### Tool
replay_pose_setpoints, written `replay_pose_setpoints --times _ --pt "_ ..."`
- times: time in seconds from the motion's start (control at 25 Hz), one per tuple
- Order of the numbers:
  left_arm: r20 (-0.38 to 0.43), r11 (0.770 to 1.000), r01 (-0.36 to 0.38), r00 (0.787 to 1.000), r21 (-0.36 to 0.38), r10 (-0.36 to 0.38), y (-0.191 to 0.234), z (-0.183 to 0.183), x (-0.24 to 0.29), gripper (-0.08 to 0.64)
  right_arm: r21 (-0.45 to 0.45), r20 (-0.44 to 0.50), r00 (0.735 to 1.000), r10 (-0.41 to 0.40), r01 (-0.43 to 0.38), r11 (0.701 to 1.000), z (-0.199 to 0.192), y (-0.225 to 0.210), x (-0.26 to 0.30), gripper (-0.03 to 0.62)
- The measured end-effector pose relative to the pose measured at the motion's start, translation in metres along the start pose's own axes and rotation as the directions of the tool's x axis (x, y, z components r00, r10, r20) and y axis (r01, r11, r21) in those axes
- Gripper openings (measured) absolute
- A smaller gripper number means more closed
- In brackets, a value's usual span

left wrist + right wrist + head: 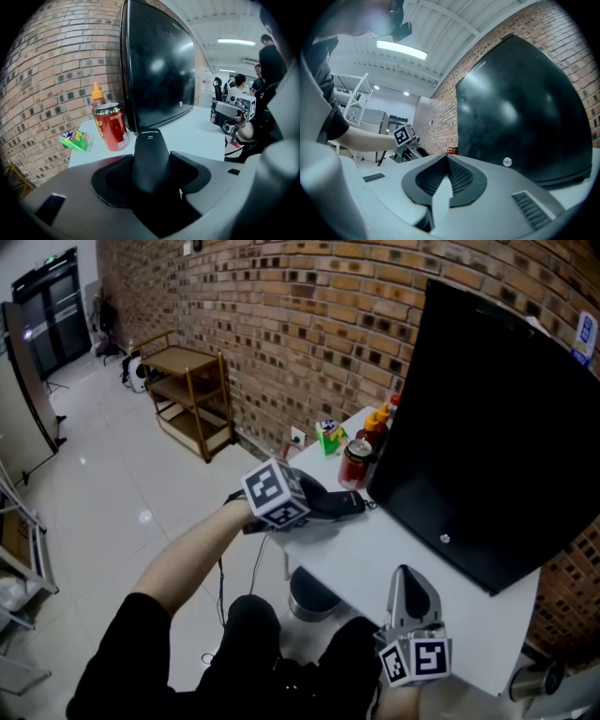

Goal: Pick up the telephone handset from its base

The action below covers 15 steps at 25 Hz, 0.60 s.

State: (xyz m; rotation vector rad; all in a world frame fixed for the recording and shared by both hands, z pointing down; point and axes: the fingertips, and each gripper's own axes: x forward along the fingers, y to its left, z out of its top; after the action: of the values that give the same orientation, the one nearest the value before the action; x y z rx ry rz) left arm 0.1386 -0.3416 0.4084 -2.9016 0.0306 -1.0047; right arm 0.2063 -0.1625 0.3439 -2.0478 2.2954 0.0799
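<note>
The left gripper (151, 158) reaches down at a slant to the near corner of the white table (375, 559). Its jaws are closed on the black telephone handset (150, 140), with a dark pad against each side of it. The handset's narrow end sticks out ahead of the pads toward the red can (111, 126). From the head view the handset lies low at the table's edge under that gripper, and its base cannot be made out, so whether the handset has left the base cannot be told. The right gripper (444, 159) is held level over the near end of the table, well apart from the left one. Its jaws are pressed together at the tips with nothing between them. A large black screen (497, 437) leans across most of the table. Beside its far corner stand the red can, a bottle with an orange cap (97, 93) behind the can, and a green packet (75, 139) near the brick wall (309, 334). A wooden cart (187, 395) stands on the floor along the wall.
</note>
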Motion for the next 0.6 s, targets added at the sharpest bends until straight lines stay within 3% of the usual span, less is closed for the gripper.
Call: replay_pose_setpoints --times 0.28,0.6 --pt "0.018 1.0 -0.009 1.0 -0.005 0.009 0.002 -0.002 -0.001 0.256 -0.016 0.0 1.0 -0.007 0.007 1.0 -0.001 0.0 0.0 0.009" --pt "0.149 0.995 0.044 0.988 -0.093 -0.03 0.006 0.013 -0.014 0.256 -0.021 -0.005 1.0 -0.005 0.005 1.0 -0.001 0.002 0.002 0.009"
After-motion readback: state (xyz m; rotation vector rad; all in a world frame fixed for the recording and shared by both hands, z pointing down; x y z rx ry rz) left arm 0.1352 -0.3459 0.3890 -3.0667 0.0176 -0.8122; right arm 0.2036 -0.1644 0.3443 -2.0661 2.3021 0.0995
